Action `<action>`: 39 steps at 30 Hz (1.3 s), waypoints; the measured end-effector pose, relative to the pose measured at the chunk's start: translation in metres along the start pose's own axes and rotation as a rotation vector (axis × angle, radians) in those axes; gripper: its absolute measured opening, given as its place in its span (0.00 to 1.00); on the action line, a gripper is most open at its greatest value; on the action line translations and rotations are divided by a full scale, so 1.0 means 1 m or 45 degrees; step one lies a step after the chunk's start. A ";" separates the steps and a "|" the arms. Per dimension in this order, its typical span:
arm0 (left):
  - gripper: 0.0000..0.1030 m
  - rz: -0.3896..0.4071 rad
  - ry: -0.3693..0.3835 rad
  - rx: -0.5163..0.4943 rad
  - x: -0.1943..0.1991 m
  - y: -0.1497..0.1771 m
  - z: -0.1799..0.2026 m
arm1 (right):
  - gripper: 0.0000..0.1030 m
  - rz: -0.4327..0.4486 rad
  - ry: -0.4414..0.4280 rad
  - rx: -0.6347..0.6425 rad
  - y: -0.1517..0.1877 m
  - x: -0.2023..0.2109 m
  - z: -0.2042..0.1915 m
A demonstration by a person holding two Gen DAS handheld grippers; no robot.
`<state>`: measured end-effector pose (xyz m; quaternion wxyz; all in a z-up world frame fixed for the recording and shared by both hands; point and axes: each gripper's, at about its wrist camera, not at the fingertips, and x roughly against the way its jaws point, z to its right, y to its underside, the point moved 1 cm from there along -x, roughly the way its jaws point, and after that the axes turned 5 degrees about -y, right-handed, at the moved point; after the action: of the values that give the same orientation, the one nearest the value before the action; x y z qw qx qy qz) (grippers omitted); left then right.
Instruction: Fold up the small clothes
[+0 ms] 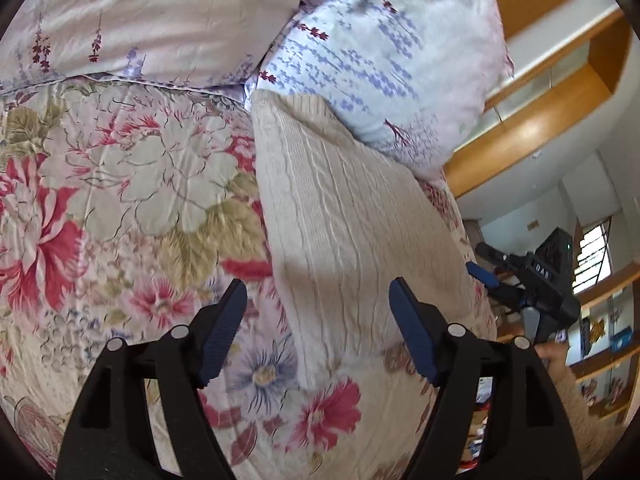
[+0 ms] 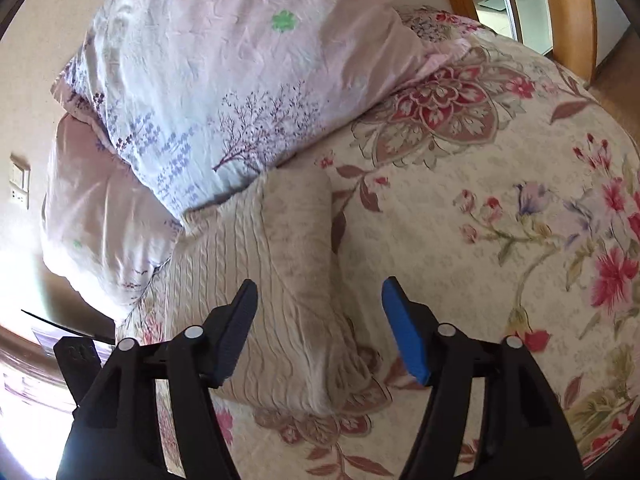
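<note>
Where seen from the wrist views, nearest first: left gripper point(image 1: 316, 322), jaws parted, nothing pinched, poised just above near end of knitted garment point(image 1: 344, 216). Right gripper point(image 2: 318, 326), jaws likewise apart and empty, over same garment's near corner point(image 2: 280, 280). Cream cable-knit garment, folded into long strip, flat on floral bedspread point(image 1: 120, 184). Beyond garment, touching its far end: lavender-print pillow point(image 1: 384, 52). Behind pillow: wooden shelving point(image 1: 560, 80).

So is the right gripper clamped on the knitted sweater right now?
No, the right gripper stands open above the cream knitted sweater, its pads clear of the fabric.
</note>
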<state>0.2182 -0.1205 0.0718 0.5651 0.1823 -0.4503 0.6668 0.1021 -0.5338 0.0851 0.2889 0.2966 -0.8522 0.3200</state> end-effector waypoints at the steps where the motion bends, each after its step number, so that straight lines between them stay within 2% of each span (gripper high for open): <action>1: 0.71 0.000 -0.009 0.003 -0.003 -0.004 0.003 | 0.60 0.015 0.017 0.040 -0.003 -0.003 -0.007; 2: 0.71 -0.005 -0.031 0.002 -0.007 -0.009 0.006 | 0.55 0.026 0.035 0.085 -0.005 -0.006 -0.014; 6: 0.71 -0.031 -0.124 -0.021 -0.027 -0.020 0.016 | 0.52 0.054 0.010 0.228 -0.006 -0.016 -0.038; 8: 0.71 -0.050 -0.151 -0.022 -0.036 -0.024 0.019 | 0.52 0.004 0.020 0.298 0.000 -0.029 -0.046; 10: 0.71 -0.065 -0.154 -0.020 -0.043 -0.024 0.020 | 0.52 -0.072 0.117 0.344 0.005 -0.049 -0.047; 12: 0.71 -0.070 -0.152 -0.029 -0.048 -0.024 0.022 | 0.52 -0.149 0.207 0.348 0.011 -0.069 -0.038; 13: 0.71 -0.075 -0.150 -0.029 -0.049 -0.024 0.023 | 0.54 -0.171 0.207 0.308 0.012 -0.076 -0.029; 14: 0.71 -0.075 -0.144 -0.024 -0.050 -0.024 0.022 | 0.61 -0.178 0.178 0.252 0.011 -0.077 -0.022; 16: 0.71 -0.072 -0.123 -0.009 -0.052 -0.026 0.022 | 0.61 -0.186 0.094 0.139 0.005 -0.072 -0.011; 19: 0.72 -0.069 -0.069 0.048 -0.048 -0.031 0.013 | 0.63 -0.180 0.050 0.088 -0.002 -0.062 -0.005; 20: 0.73 -0.072 -0.055 0.075 -0.049 -0.034 0.009 | 0.67 -0.171 0.023 0.062 -0.005 -0.058 -0.001; 21: 0.73 -0.072 -0.042 0.099 -0.048 -0.036 0.005 | 0.70 -0.171 -0.087 -0.042 -0.016 -0.050 0.010; 22: 0.73 -0.075 -0.022 0.129 -0.049 -0.038 0.002 | 0.76 -0.178 -0.127 -0.089 -0.020 -0.049 0.016; 23: 0.73 -0.080 -0.006 0.154 -0.050 -0.039 -0.001 | 0.77 -0.178 -0.127 -0.089 -0.020 -0.049 0.016; 27: 0.73 -0.107 0.012 0.202 -0.059 -0.045 -0.008 | 0.77 -0.294 -0.241 -0.245 -0.030 -0.061 0.032; 33: 0.73 -0.139 0.022 0.236 -0.078 -0.049 -0.008 | 0.77 -0.405 -0.198 -0.166 -0.038 -0.080 0.022; 39: 0.73 -0.159 0.054 0.243 -0.090 -0.050 -0.003 | 0.76 -0.456 -0.250 -0.113 -0.036 -0.097 0.009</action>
<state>0.2912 -0.1730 0.0224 0.5951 0.2490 -0.3606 0.6737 0.1879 -0.5314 0.0265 0.2694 0.4601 -0.8232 0.1951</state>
